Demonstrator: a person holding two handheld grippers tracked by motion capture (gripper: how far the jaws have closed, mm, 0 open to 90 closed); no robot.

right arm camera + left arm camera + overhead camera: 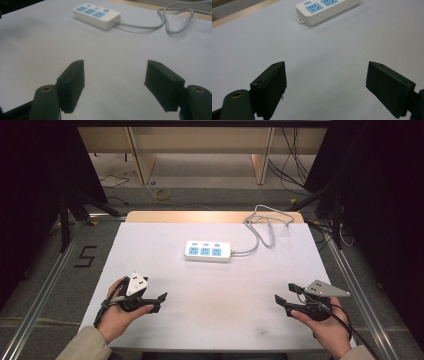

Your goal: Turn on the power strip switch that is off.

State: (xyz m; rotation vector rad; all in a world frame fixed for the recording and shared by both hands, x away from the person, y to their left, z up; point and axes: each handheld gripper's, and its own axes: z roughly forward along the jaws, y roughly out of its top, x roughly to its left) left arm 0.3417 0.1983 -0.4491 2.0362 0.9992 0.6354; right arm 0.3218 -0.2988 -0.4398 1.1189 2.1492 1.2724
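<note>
Both pairs of jaws stand wide apart with nothing between them, held low over the white bench. The left gripper sits at about 8 o'clock on the bench top, gripped in the person's left hand, its jaws pointing toward 3 o'clock; in its own view the black pads frame bare white surface. The right gripper sits at about 4 o'clock in the right hand, jaws pointing toward 9 o'clock, a grey three-cornered plate on top; its own view likewise shows bare surface between the pads.

The power strip, white with three blue sockets, lies flat near the bench's centre, toward 12 o'clock from both grippers and well apart from each. It shows at the top of the left gripper view and the right gripper view. Its grey cord leaves the end at 3 o'clock and loops toward the far edge at 1 o'clock.
</note>
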